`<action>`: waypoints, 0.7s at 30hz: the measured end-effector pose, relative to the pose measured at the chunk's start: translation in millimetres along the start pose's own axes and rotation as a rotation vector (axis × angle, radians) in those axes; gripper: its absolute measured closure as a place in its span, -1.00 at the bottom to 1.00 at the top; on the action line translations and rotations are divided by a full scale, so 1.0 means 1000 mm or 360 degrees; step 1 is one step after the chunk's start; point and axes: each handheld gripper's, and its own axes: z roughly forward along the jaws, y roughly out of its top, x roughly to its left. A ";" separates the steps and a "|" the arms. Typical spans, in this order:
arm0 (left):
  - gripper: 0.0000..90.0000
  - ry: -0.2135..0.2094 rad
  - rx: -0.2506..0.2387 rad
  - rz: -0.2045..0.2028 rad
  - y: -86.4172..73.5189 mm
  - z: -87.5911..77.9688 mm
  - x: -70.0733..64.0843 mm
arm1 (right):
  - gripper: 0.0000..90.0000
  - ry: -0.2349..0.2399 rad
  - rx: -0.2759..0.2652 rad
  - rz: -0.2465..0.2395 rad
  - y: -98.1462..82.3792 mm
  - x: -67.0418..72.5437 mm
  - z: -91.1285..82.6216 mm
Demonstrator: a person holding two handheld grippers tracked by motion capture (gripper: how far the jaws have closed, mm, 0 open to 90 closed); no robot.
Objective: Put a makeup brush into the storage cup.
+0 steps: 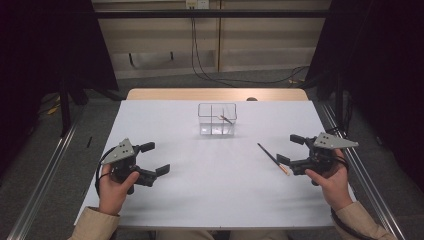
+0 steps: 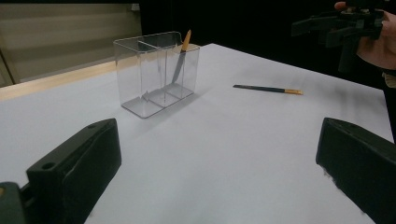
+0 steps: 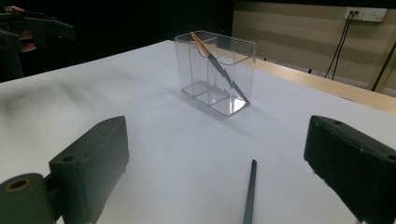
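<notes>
A white table [image 1: 200, 190] carries a clear divided holder [image 1: 217, 120] near its far middle. A dark pencil [image 1: 272, 158] lies flat to the right, nearer.

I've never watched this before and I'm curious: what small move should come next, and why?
Probably the right gripper moves forward and lowers its open jaws over the pencil on the table. It lies just ahead of those jaws, while another pencil already leans inside the clear holder.

Room dim, edges black; white table [image 1: 215, 185] evenly lit from overhead, mild glare. Soft shadows beside clear box [image 2: 156, 74]. Gripper views: near jaws blurred, slight wide-angle stretch at edges. High view low-res, soft.
</notes>
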 end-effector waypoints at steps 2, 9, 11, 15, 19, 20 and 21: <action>-1.00 0.0000 0.0002 0.0000 0.000 0.000 0.000 | -0.86 -0.0007 0.0003 0.0000 0.000 -0.001 0.001; -1.00 0.0004 -0.0002 -0.0001 0.000 -0.001 0.000 | -0.85 -0.0013 0.0007 -0.0002 0.003 -0.004 0.008; -1.00 -0.0001 -0.0003 0.0000 0.000 -0.001 0.000 | -0.85 -0.0011 0.0011 -0.0005 0.004 -0.005 0.012; -1.00 -0.0002 -0.0008 0.0000 0.001 -0.001 0.000 | -0.85 -0.0008 0.0014 -0.0005 0.005 -0.006 0.017; -0.99 -0.0001 -0.0008 0.0001 0.000 0.000 -0.001 | -0.85 -0.0009 0.0013 0.0001 0.005 -0.007 0.021; -0.99 0.0000 -0.0006 0.0002 0.001 0.000 -0.001 | -0.85 -0.0005 0.0016 0.0002 0.005 -0.007 0.022; -0.99 -0.0003 -0.0006 0.0005 0.001 0.000 -0.001 | -0.85 -0.0005 0.0015 0.0002 0.005 -0.007 0.023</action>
